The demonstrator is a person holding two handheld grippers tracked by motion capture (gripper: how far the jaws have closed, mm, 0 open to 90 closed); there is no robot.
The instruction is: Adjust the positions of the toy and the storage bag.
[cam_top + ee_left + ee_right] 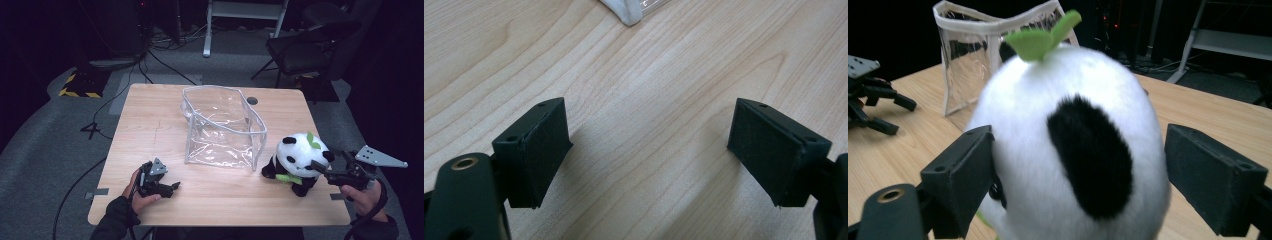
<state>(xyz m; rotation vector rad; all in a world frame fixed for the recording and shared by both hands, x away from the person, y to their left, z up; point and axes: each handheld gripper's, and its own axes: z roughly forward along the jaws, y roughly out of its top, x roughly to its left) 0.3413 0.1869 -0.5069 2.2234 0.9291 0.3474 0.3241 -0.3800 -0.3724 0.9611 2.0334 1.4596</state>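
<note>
A plush panda (296, 161) is sitting upright on the counter (150, 125), just beside the right-hand front corner of a clear plastic pouch (222, 127), which is standing open-topped near the counter's middle and serves here as the landmark.

The right gripper (320, 167) is reaching in from the side of the panda away from the pouch. In the right gripper view its jaws are standing apart on either side of the panda's head (1068, 150): the left pad (960, 182) is lying against or very close to the fur, while the right pad (1215, 177) is showing a gap, so the head is sitting between the jaws without being clamped. A green felt leaf (1040, 37) is rising from the top of the head, marking the toy's long axis as vertical, and the jaws are spanning it crosswise at head level.

The left gripper (172, 187) is resting low over the counter, off the pouch's front left corner and well apart from the panda. In the left gripper view its jaws are spread wide over bare wood, with the pouch's white-trimmed corner (626, 12) just ahead.

Judged from this layout, the right hand is much the nearer to the panda, and the pouch's opening is lying beyond the toy, up and to the left of the jaws.
</note>
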